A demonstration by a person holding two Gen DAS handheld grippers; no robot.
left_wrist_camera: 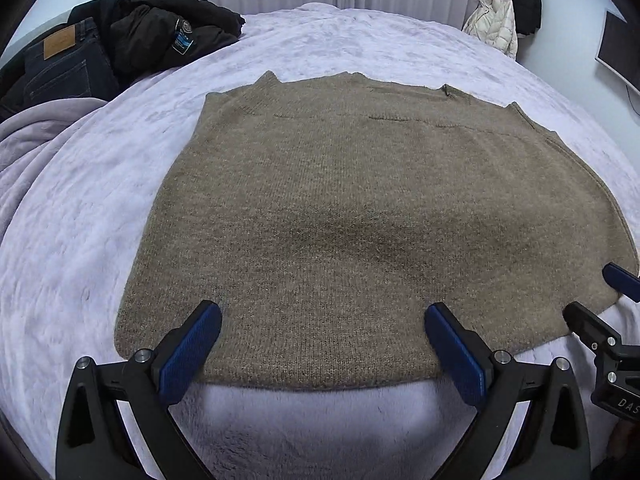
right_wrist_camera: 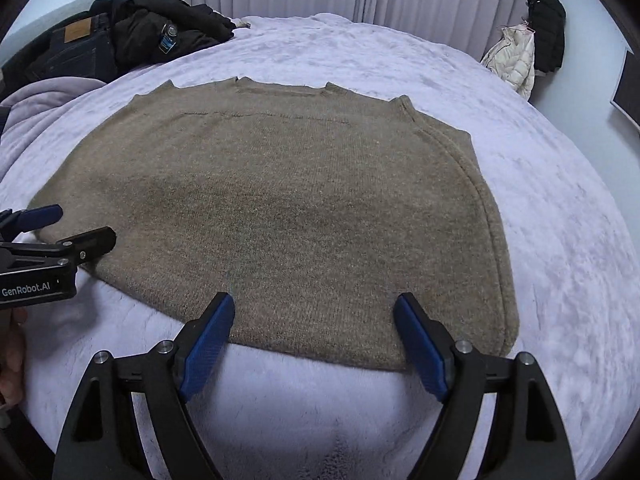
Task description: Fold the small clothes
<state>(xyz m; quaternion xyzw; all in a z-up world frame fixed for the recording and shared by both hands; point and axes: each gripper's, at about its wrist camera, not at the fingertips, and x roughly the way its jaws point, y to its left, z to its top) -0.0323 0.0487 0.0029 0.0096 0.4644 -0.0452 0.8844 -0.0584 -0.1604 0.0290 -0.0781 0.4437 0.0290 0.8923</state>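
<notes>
- A brown knitted vest lies spread flat in the middle of a bed with a pale lilac plush blanket, its hem at the near edge and its neck toward the far edge.
- The left gripper hangs over the hem with its blue pads wide apart and nothing between them; the right gripper does the same further along that hem, jaws apart and empty.
- Judged from this, the fold is not yet begun and both grippers look set to take the hem.
- Risk: the knit is thick and soft, so a pad may catch only the top layer and the vest would open up when lifted.
- Risk: a jaw that dips too low may pinch the plush blanket together with the hem and drag it along.
- Risk: uneven grips on the two sides would give a skewed fold.
- Writing: the left gripper's body reads "GenRobot.AI" in the right wrist view; the letters "DAS" show on the right gripper's body in the left wrist view.
- At the far left corner a pile of dark clothes includes jeans with a tan patch and a jacket with a blue tag, both too small to read.
</notes>
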